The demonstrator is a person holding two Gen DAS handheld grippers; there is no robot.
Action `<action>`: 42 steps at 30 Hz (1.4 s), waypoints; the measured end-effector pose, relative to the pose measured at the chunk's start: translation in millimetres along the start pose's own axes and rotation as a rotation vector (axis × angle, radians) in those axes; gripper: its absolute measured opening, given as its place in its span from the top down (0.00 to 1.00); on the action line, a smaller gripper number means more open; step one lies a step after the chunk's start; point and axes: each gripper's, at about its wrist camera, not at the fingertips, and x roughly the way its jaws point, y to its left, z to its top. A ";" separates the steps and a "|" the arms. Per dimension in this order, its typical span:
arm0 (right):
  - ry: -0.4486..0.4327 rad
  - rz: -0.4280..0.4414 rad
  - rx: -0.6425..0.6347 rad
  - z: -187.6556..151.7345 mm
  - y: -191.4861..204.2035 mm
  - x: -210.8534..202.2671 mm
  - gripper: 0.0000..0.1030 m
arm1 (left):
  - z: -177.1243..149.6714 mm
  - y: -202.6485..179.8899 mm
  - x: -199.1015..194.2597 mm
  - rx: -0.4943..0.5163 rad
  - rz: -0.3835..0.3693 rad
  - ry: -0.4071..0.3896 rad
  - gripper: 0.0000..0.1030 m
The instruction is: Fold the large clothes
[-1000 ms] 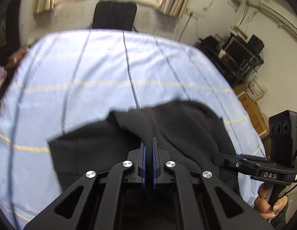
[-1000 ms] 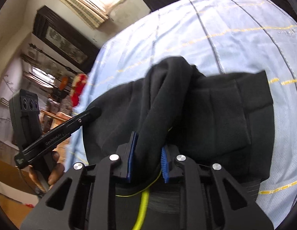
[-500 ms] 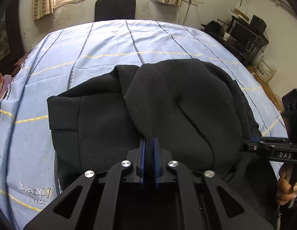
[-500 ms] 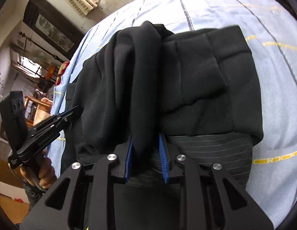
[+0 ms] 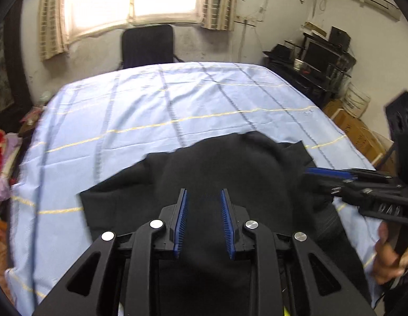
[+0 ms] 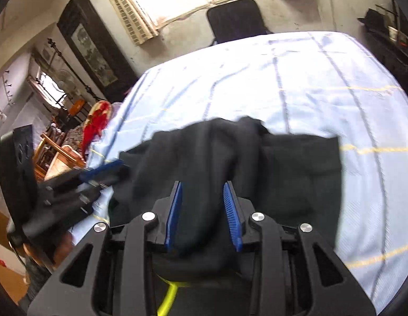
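We saw the black garment (image 5: pixel 230 163) lying bunched at the near edge of the light-blue checked sheet (image 5: pixel 156 110). The left gripper (image 5: pixel 204 197) and right gripper (image 6: pixel 204 192) both had jaws apart and opening, dark cloth lying between the pads but unpinched.

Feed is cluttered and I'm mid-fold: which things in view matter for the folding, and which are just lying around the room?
Job:
- black garment, lying on the blue checked sheet
- left gripper, jaws opening, cloth between them
- right gripper, jaws opening, cloth between them

Lying about:
- black chair
- cardboard boxes
- white bucket
- red cloth
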 end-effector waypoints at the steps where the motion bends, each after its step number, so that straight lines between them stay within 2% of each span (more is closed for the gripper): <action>1: 0.010 0.014 0.006 1.3 -0.5 3.3 0.68 | 2.0 -1.8 8.9 -0.004 -0.012 0.004 0.75; 5: 0.088 0.058 0.054 2.1 -11.6 43.9 0.68 | -3.5 -0.4 48.5 -0.026 -0.025 0.055 0.75; 7: 0.110 0.044 0.075 -3.9 -22.2 53.5 0.73 | -10.1 13.0 66.5 -0.049 -0.010 0.100 0.76; 8: 0.116 0.054 0.084 -6.8 -29.8 55.6 0.78 | -14.9 20.1 73.0 -0.059 -0.016 0.117 0.85; 10: 0.125 0.116 0.118 -11.7 -48.3 55.4 0.89 | -22.6 36.1 72.0 -0.082 -0.046 0.106 0.95; 11: 0.128 0.141 0.136 -13.6 -56.9 53.2 0.93 | -23.7 42.5 70.5 -0.100 -0.070 0.110 0.97; 14: 0.127 0.117 0.175 -23.9 -88.1 39.7 0.94 | -29.0 60.8 65.2 -0.137 -0.089 0.112 0.97; 16: 0.125 0.143 0.202 -32.3 -99.7 35.1 1.00 | -33.3 65.5 61.7 -0.144 -0.096 0.109 0.97; 19: 0.114 0.165 0.227 -40.7 -107.1 21.0 1.00 | -38.4 64.8 43.8 -0.147 -0.075 0.094 0.98; 20: 0.108 0.161 0.226 -41.5 -106.0 16.9 0.93 | -38.3 64.1 36.7 -0.145 -0.066 0.086 0.97; 21: 0.098 0.136 0.220 -44.3 -104.2 8.9 0.71 | -40.1 64.1 29.9 -0.142 -0.065 0.079 0.96; 22: 0.074 0.102 0.211 -47.5 -102.8 -1.1 0.61 | -44.0 65.0 18.8 -0.138 -0.040 0.068 0.80; 23: 0.056 0.085 0.205 -49.7 -102.3 -8.4 0.58 | -47.5 65.9 9.3 -0.135 -0.018 0.056 0.66; 27: -0.009 0.062 0.192 -68.1 -97.5 -49.6 0.58 | -65.2 69.8 -35.3 -0.132 0.002 0.014 0.64; 30: -0.033 0.073 0.155 -80.9 -77.9 -71.5 0.58 | -82.6 66.2 -63.2 -0.149 -0.028 0.002 0.62; 32: -0.030 0.095 0.114 -88.5 -62.4 -78.5 0.58 | -97.0 55.6 -72.2 -0.148 -0.067 0.011 0.57; 37: 0.078 0.207 0.049 -112.6 -17.1 -51.7 0.58 | -127.9 20.5 -61.5 -0.152 -0.186 0.081 0.57; 40: 0.151 0.223 0.043 -126.8 -2.1 -30.2 0.58 | -143.1 1.3 -51.8 -0.125 -0.205 0.115 0.57; 42: 0.174 0.193 0.053 -135.3 -2.5 -23.5 0.58 | -151.9 -3.6 -45.9 -0.113 -0.189 0.142 0.56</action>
